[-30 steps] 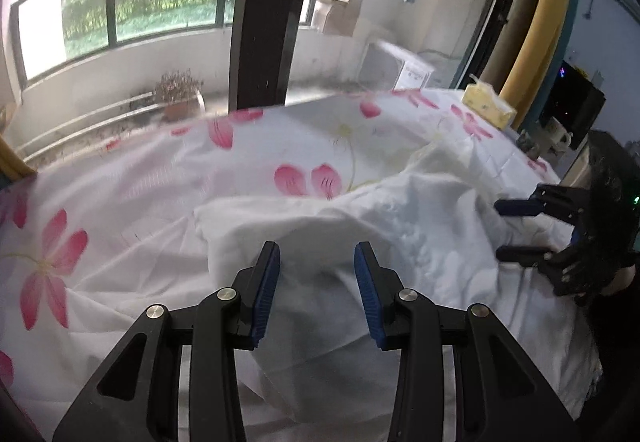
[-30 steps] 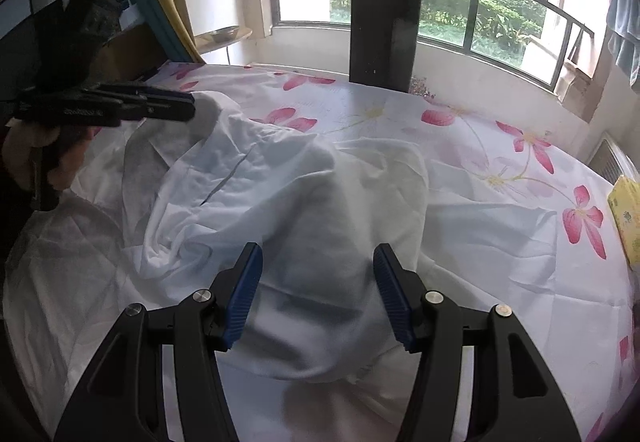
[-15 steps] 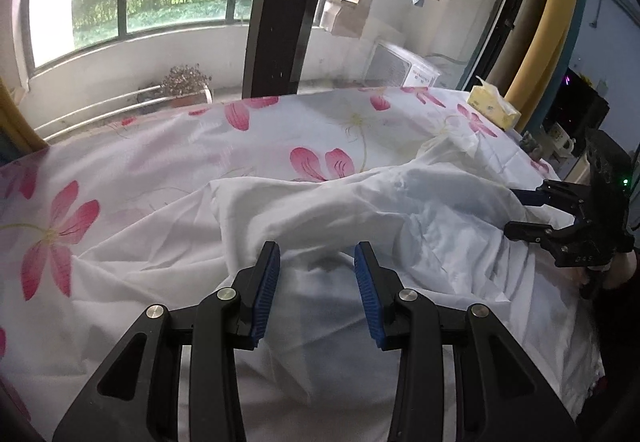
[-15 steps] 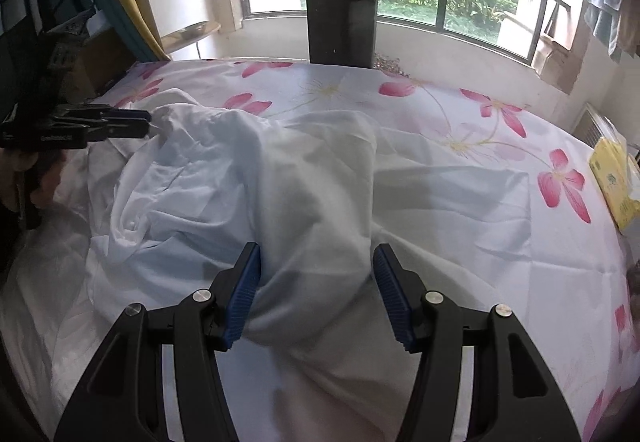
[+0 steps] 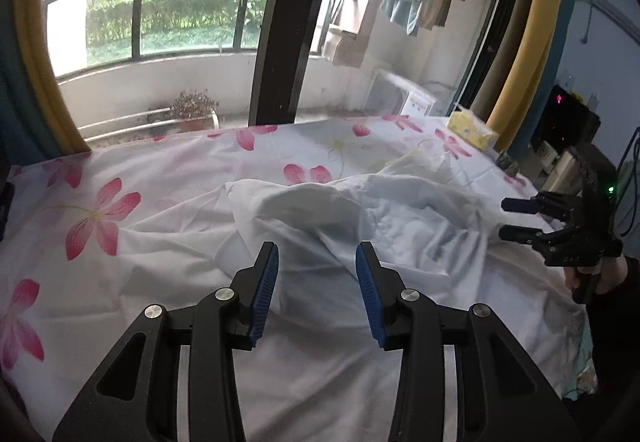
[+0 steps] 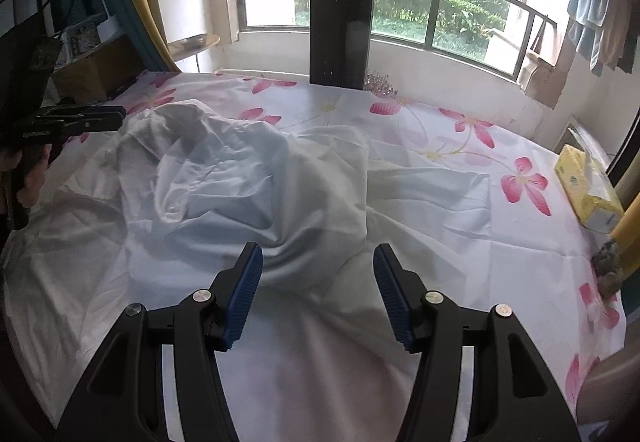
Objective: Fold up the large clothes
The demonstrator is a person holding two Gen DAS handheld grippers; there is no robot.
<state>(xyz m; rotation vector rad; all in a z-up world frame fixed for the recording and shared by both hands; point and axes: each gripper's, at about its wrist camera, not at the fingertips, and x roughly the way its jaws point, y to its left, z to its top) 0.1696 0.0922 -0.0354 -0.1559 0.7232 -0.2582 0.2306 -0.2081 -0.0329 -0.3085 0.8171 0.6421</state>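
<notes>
The blue ribbed fingers (image 5: pixel 264 294) of the left gripper (image 5: pixel 316 292) stand apart with nothing pinched between them; crumpled cloth shows in the gap beyond them. This pale white garment of thin, wrinkled fabric (image 5: pixel 360 218) lies bunched in a loose heap on the white bedsheet printed with pink flowers (image 5: pixel 100 218), spreading from 12 o'clock to 3 o'clock of the left gripper. Its surface is full of soft ridges and hollows with a faint bluish shade in the folds, and one flap edge rises at about 12 o'clock.

In the right wrist view the same garment (image 6: pixel 248 186) humps up from 10 o'clock to 12 o'clock of the right gripper (image 6: pixel 318 292), its highest crest toward the far left. The right gripper's blue fingers (image 6: pixel 390 292) are likewise spread, clamped on nothing, with the cloth lying beyond them. A yellow tissue box (image 6: pixel 588 190) sits on the sheet at 2 o'clock.
</notes>
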